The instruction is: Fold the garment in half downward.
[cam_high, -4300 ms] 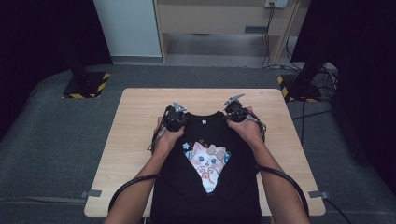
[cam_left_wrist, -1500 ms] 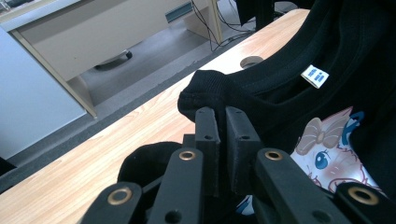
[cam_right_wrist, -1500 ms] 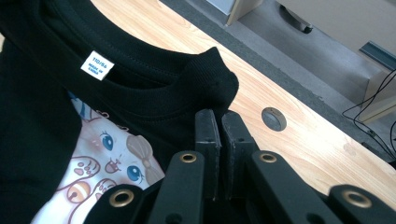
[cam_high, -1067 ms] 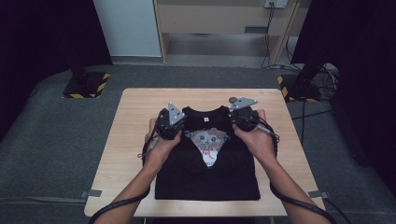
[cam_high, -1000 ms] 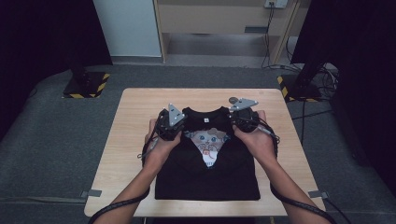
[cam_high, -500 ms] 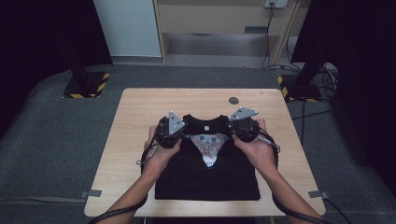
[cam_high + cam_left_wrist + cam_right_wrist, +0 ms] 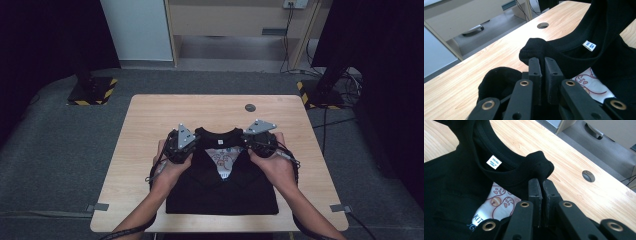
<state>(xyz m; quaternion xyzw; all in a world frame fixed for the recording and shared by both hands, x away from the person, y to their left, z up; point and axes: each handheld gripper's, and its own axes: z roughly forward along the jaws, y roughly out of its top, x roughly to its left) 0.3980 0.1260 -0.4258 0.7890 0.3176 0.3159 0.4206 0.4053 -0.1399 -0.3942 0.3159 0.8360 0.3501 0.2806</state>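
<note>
The left claw (image 7: 543, 65) clenched the shirt (image 7: 222, 187) beside its collar. The right claw (image 7: 541, 185) pinched the other side, above the counter (image 7: 150, 115).

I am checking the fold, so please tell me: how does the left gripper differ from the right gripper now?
The left gripper pinches the shirt at the collar's left end; the right gripper pinches its right end. The left gripper sits slightly nearer the person, the right slightly farther up the table. Both are shut on the lifted black cloth.

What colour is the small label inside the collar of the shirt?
White with blue print; the label of the black shirt shows best in the right gripper view.
</note>
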